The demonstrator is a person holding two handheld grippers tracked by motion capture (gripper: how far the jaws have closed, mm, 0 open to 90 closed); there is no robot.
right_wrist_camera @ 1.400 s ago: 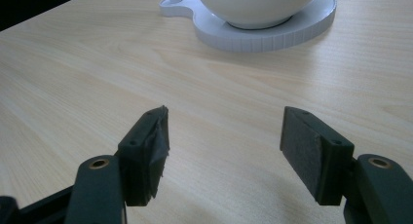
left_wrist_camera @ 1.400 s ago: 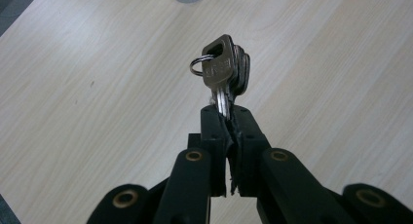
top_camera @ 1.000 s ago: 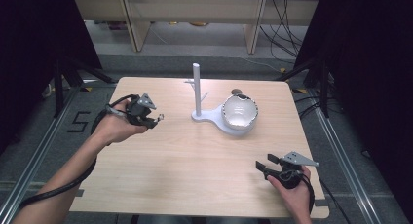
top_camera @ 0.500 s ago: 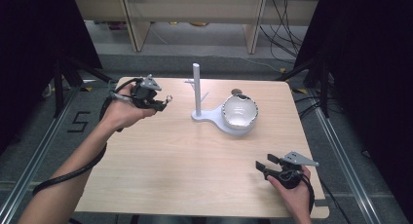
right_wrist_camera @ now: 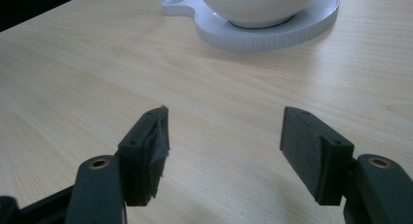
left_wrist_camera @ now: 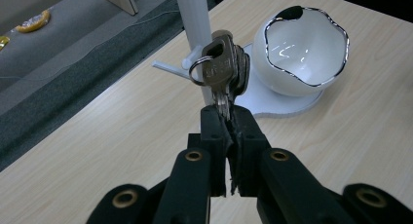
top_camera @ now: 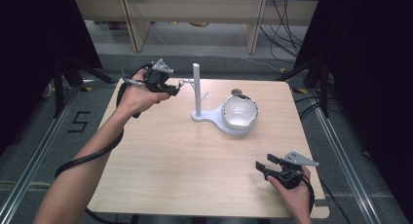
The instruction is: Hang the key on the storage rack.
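A bunch of keys on a metal ring [left_wrist_camera: 221,70] is pinched by the blades in my left gripper [left_wrist_camera: 228,118], which is shut on it. In the high view that gripper [top_camera: 176,86] hovers at the table's far left, its tip and the keys [top_camera: 182,82] just left of the white upright post [top_camera: 197,85]. The post [left_wrist_camera: 192,19] has a short side peg [left_wrist_camera: 168,67] low down and shares a white base [left_wrist_camera: 285,104] with a white bowl [left_wrist_camera: 304,51]. My right gripper [top_camera: 263,166] rests near the front right corner, open and empty [right_wrist_camera: 226,136].
The bowl [top_camera: 239,111] stands right of the post on the light wooden table [top_camera: 185,160]. A small dark object [top_camera: 237,92] lies behind the bowl. Cables trail from both grippers. Shelving legs and floor cables lie beyond the far edge.
My left hand has carried the keys up and to the right, from the table's left side to right beside the post. The right hand has stayed still.
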